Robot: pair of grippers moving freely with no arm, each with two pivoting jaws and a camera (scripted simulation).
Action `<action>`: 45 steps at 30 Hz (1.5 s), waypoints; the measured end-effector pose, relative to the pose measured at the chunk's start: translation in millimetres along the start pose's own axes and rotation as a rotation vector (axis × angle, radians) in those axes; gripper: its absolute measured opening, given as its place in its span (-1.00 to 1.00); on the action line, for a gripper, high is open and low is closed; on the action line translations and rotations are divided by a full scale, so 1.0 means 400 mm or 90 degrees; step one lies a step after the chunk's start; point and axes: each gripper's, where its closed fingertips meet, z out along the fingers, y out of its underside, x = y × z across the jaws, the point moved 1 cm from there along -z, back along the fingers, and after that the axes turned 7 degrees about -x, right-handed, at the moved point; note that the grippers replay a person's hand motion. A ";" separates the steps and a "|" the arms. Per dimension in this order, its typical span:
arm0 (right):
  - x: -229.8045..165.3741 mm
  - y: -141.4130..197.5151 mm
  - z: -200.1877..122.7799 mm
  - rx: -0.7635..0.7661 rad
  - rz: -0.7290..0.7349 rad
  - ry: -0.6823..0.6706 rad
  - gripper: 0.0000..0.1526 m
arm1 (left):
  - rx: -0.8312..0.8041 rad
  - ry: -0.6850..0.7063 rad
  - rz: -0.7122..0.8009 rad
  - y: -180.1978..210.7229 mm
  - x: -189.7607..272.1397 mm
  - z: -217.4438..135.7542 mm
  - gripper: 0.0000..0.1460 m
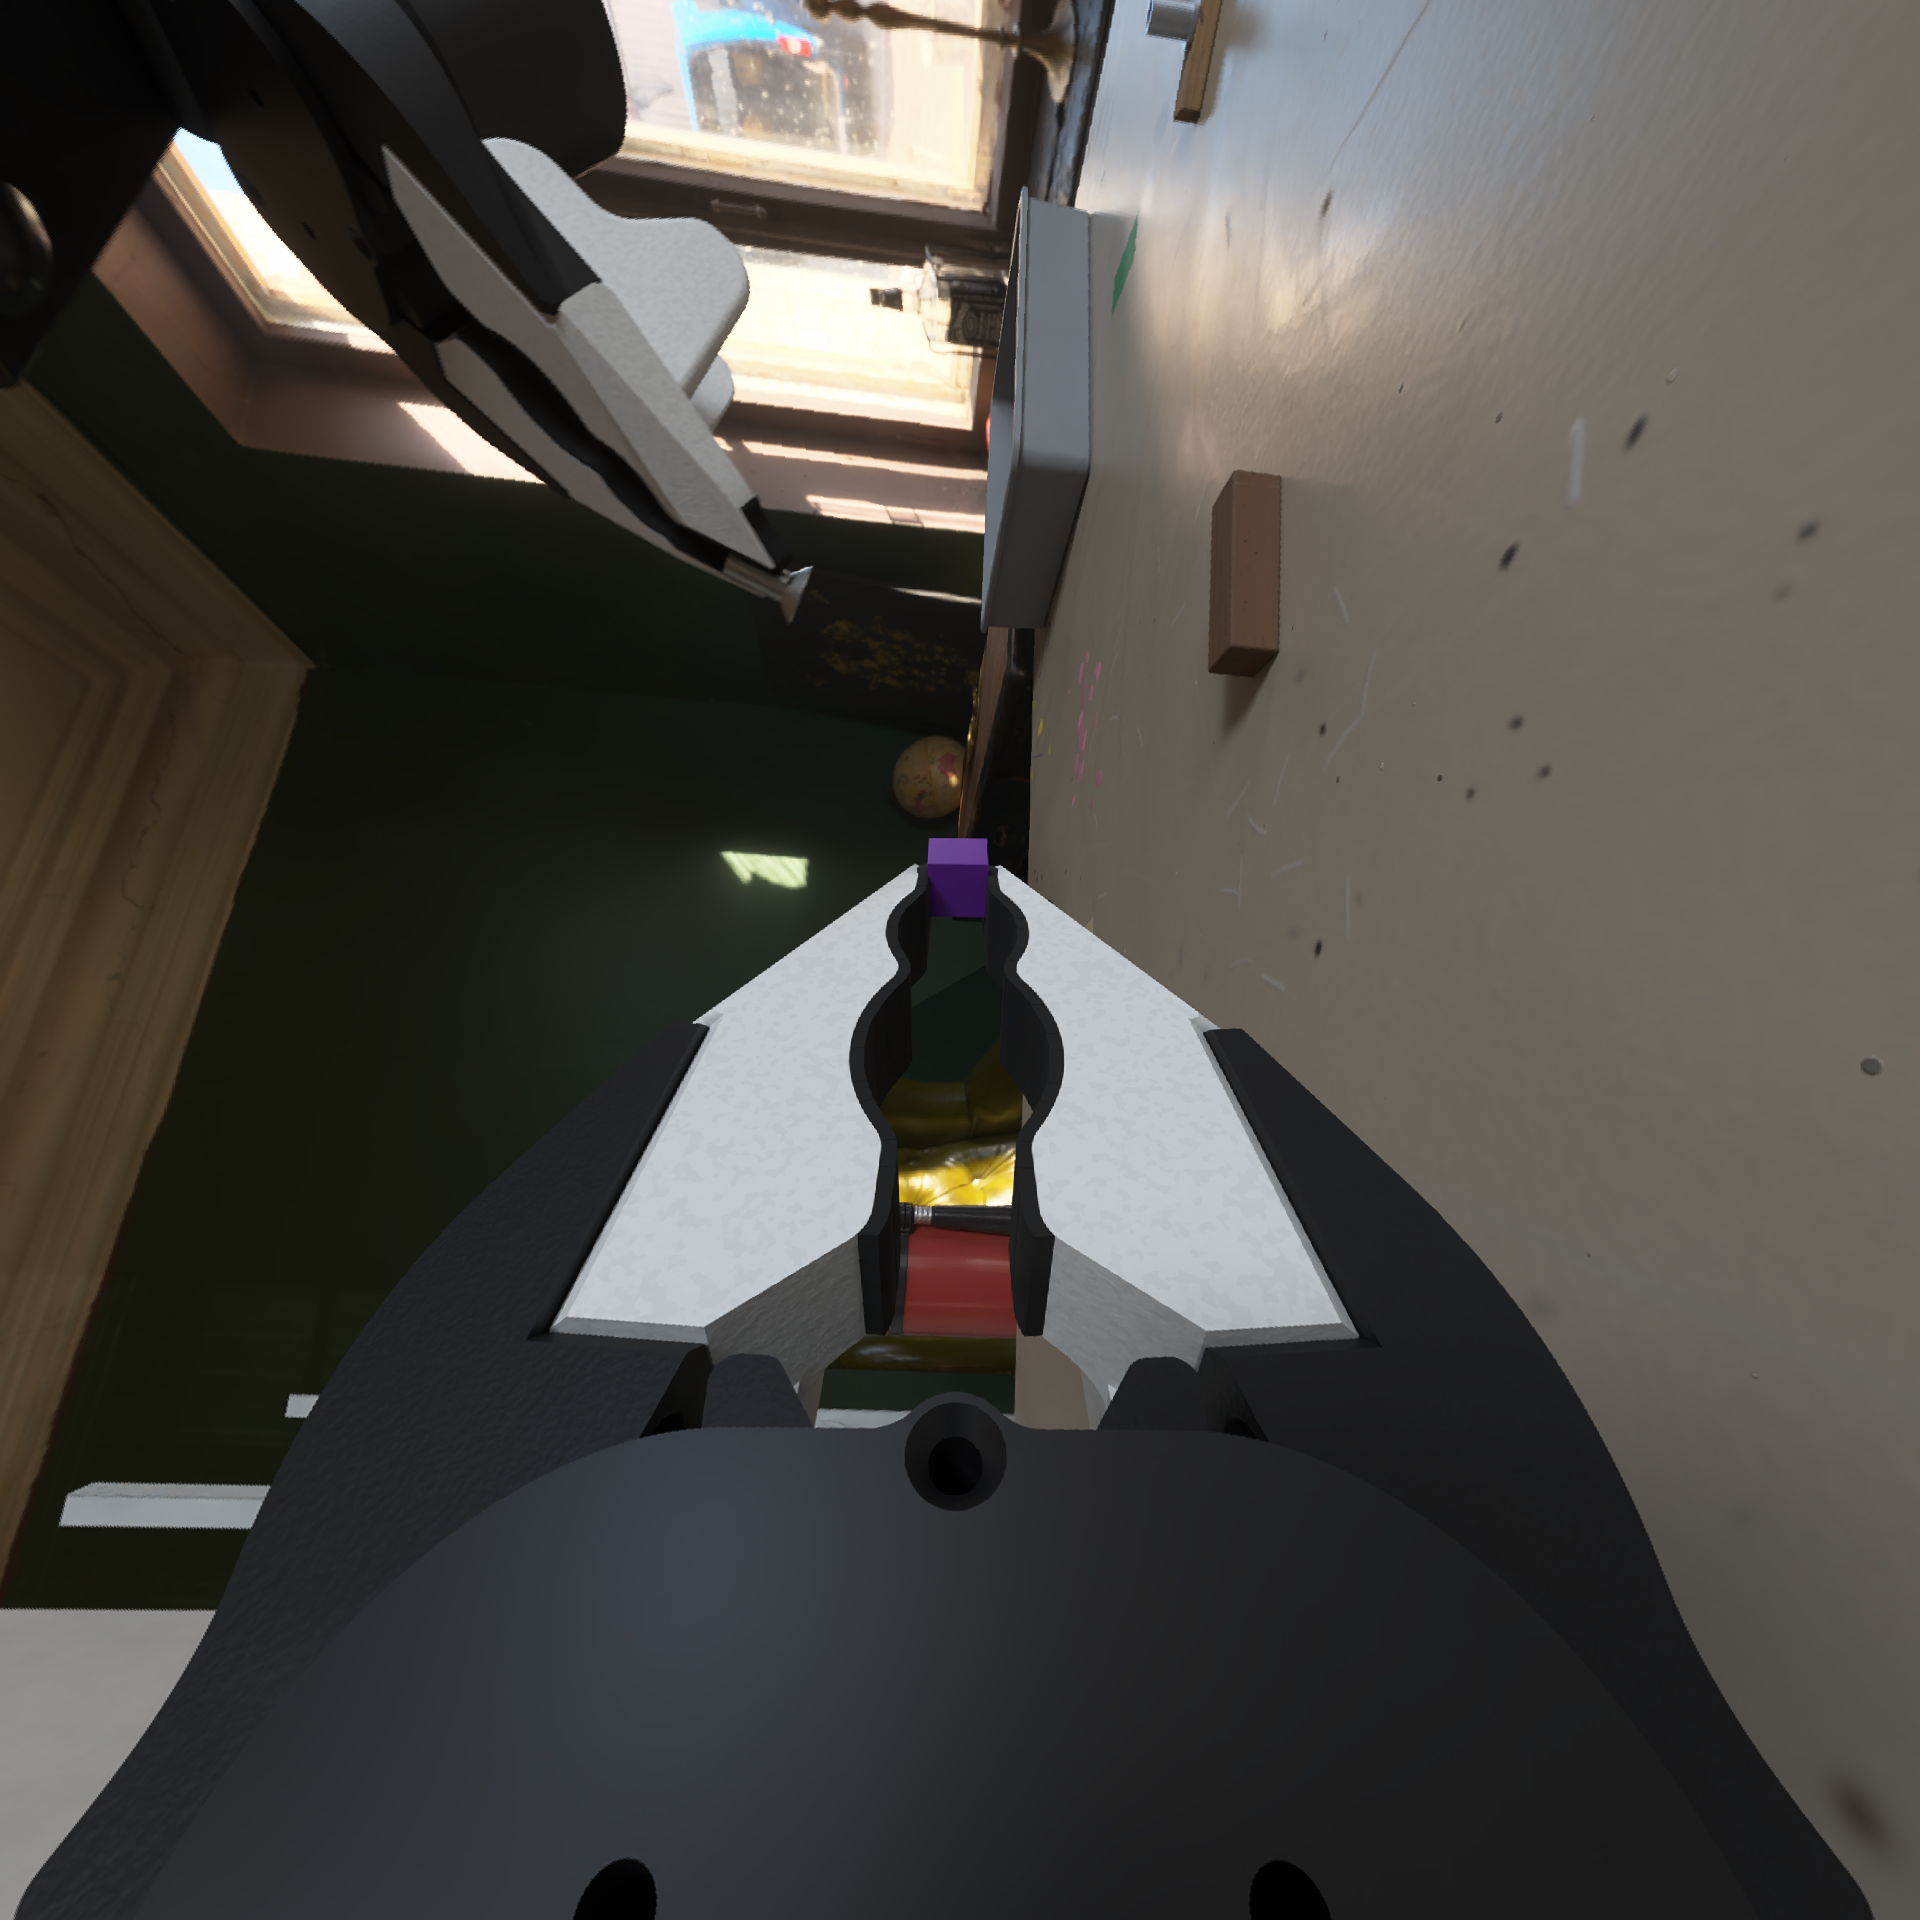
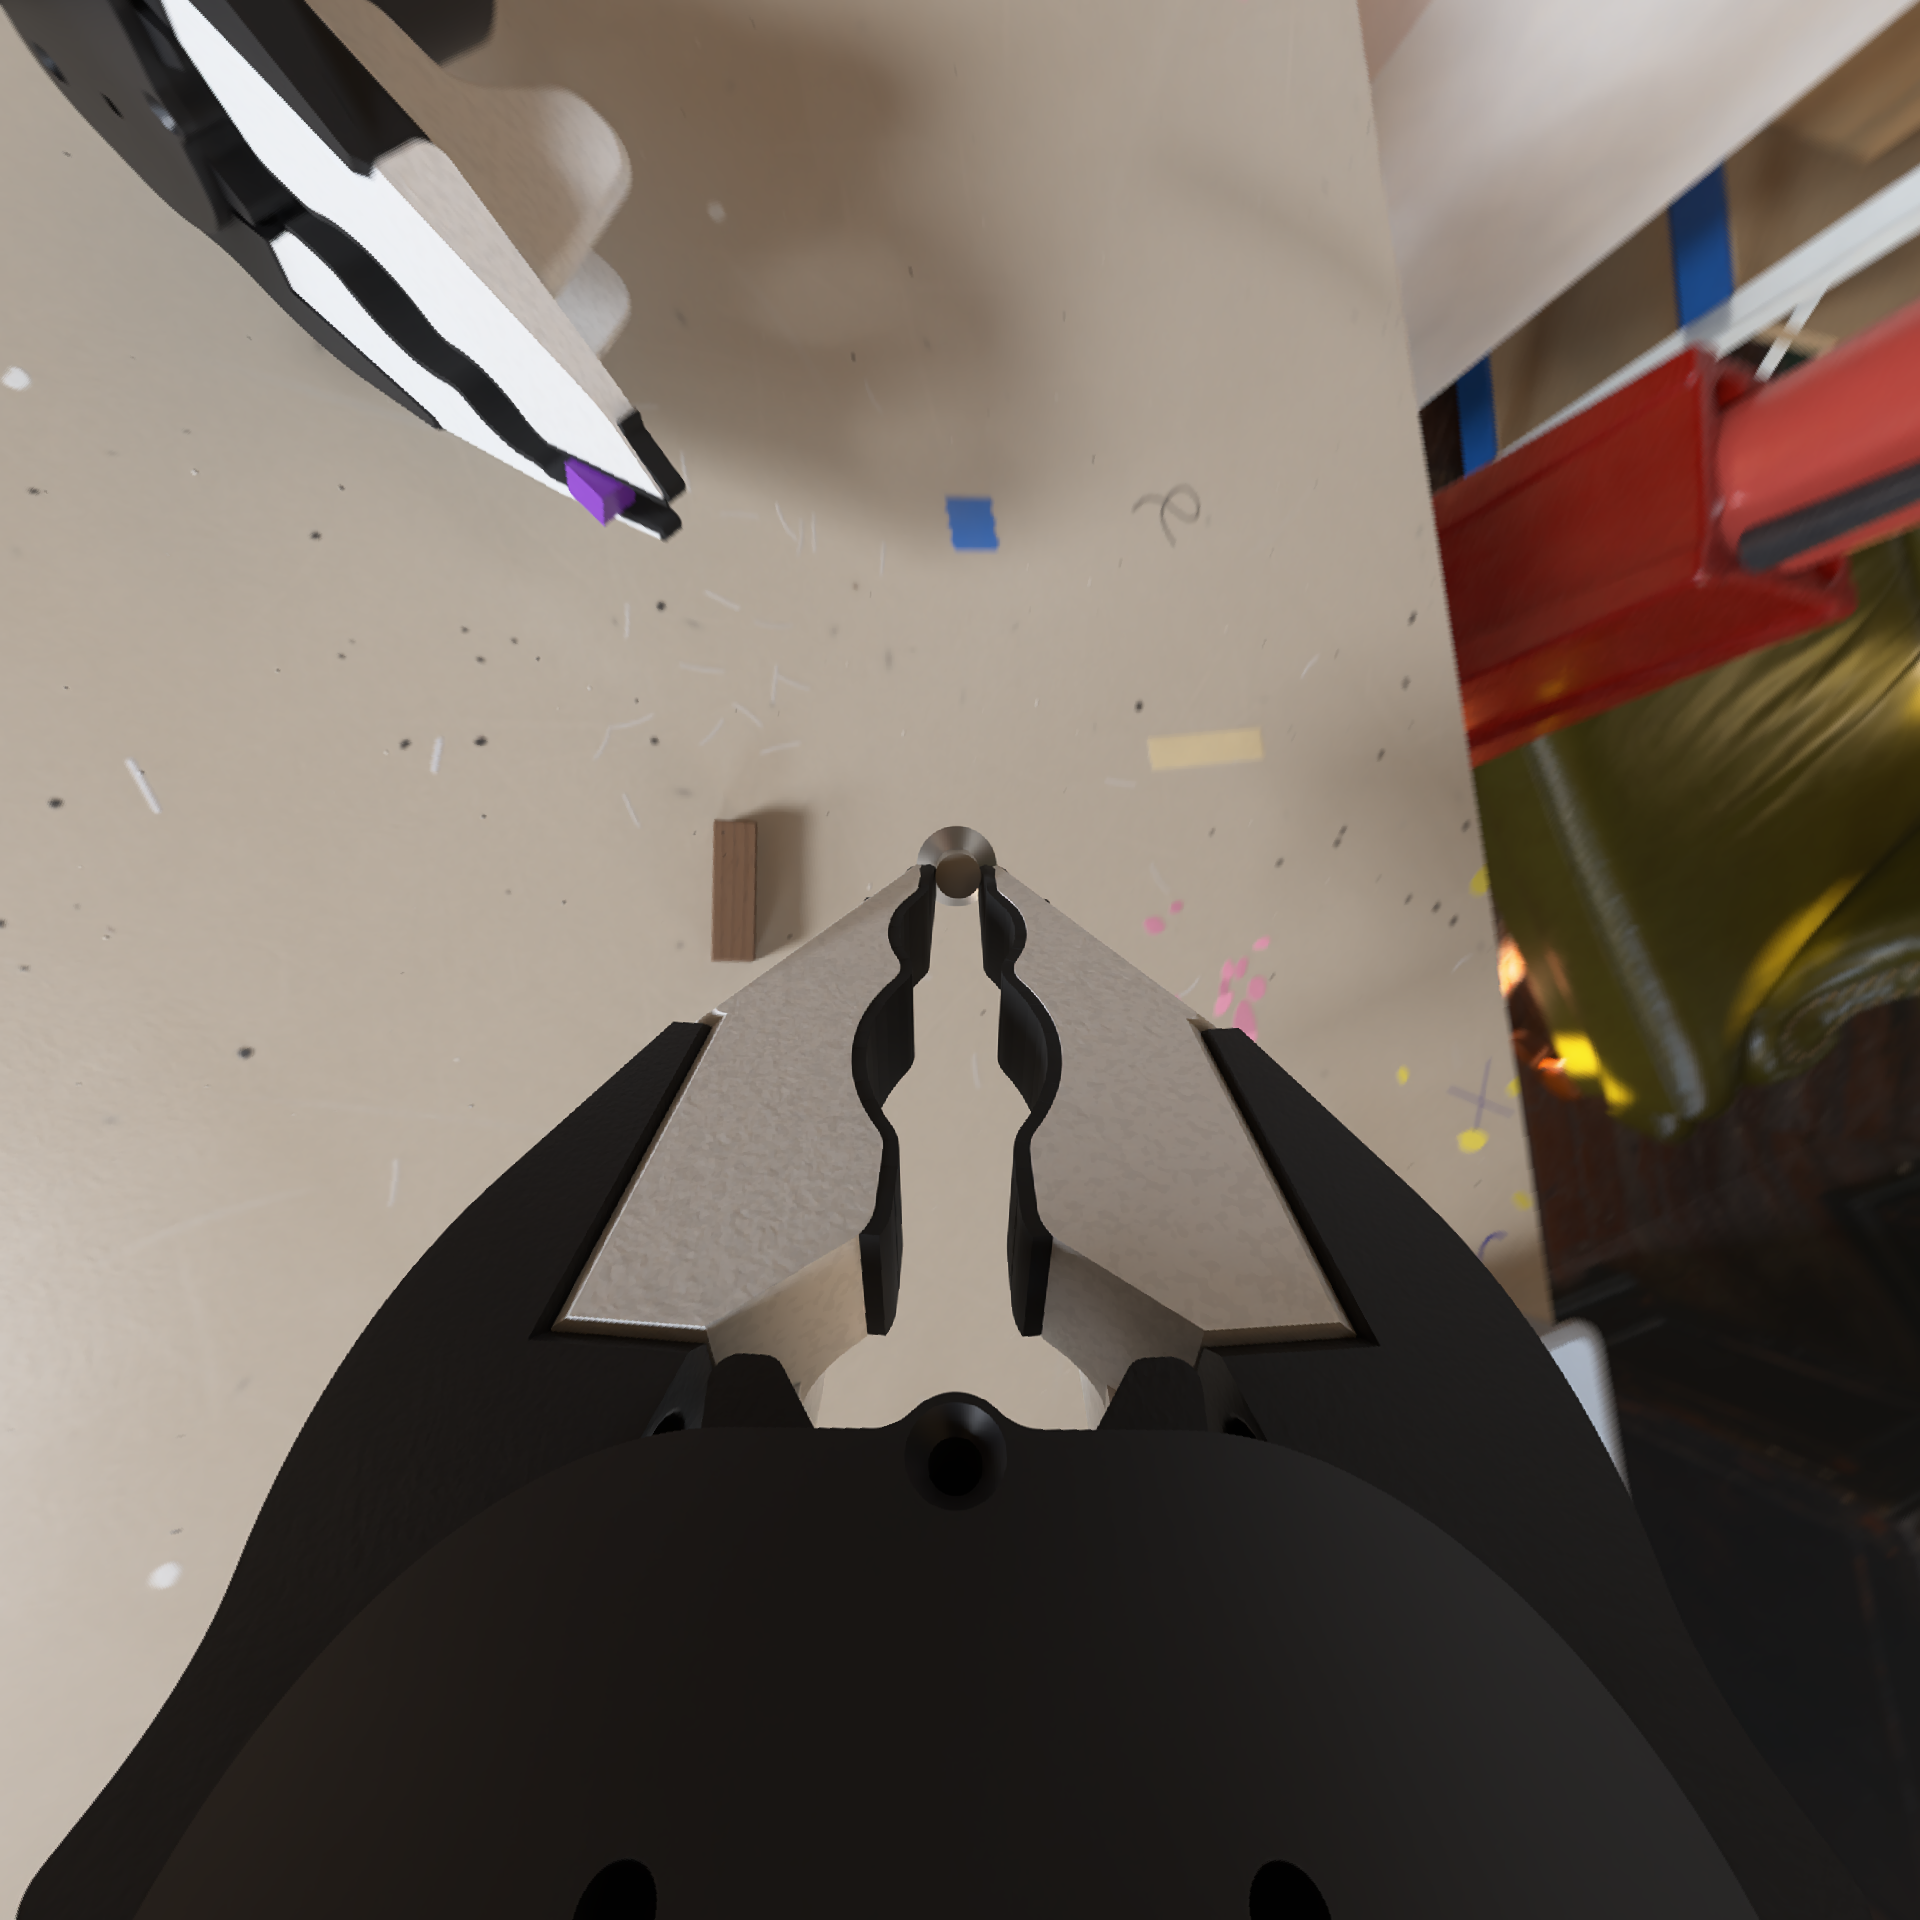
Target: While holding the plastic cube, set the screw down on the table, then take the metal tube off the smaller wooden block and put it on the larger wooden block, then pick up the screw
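Observation:
My left gripper (image 1: pixel 956 896) is shut on a small purple plastic cube (image 1: pixel 956 868) at its fingertips, held above the table. My right gripper (image 2: pixel 956 891) is shut on a metal screw (image 2: pixel 956 864), seen end-on, above the beige table (image 2: pixel 416 1039). A brown wooden block (image 2: pixel 736 888) lies just left of the screw; it also shows in the left wrist view (image 1: pixel 1245 571). A metal tube (image 1: pixel 1174 16) stands on another, thin wooden block (image 1: pixel 1195 73) at the far top edge. The right gripper (image 1: pixel 774 582) with the screw (image 1: pixel 795 592) shows in the left wrist view, and the left gripper (image 2: pixel 649 504) with the cube (image 2: pixel 594 490) in the right wrist view.
A grey tray (image 1: pixel 1034 416) stands at the table's far edge. Blue tape (image 2: pixel 971 523) and yellow tape (image 2: pixel 1203 748) lie flat on the table. The table's right edge (image 2: pixel 1455 831) borders a red object (image 2: pixel 1621 540) and a yellow-green seat (image 2: pixel 1714 883).

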 end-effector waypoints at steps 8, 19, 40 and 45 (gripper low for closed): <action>-0.149 0.135 0.106 -0.114 0.096 -0.117 -0.90 | 0.024 0.005 0.049 -0.027 0.015 -0.006 -0.88; -0.205 0.167 0.165 -0.156 0.134 -0.126 -0.90 | 0.037 0.010 0.079 -0.042 0.025 -0.009 -0.88; -0.046 0.256 0.002 -0.029 0.270 0.156 -0.29 | 0.039 0.029 0.071 -0.037 0.035 -0.013 -0.88; 0.038 0.421 -0.160 0.089 0.451 0.437 -0.30 | 0.039 0.033 0.063 -0.036 0.036 -0.012 -0.88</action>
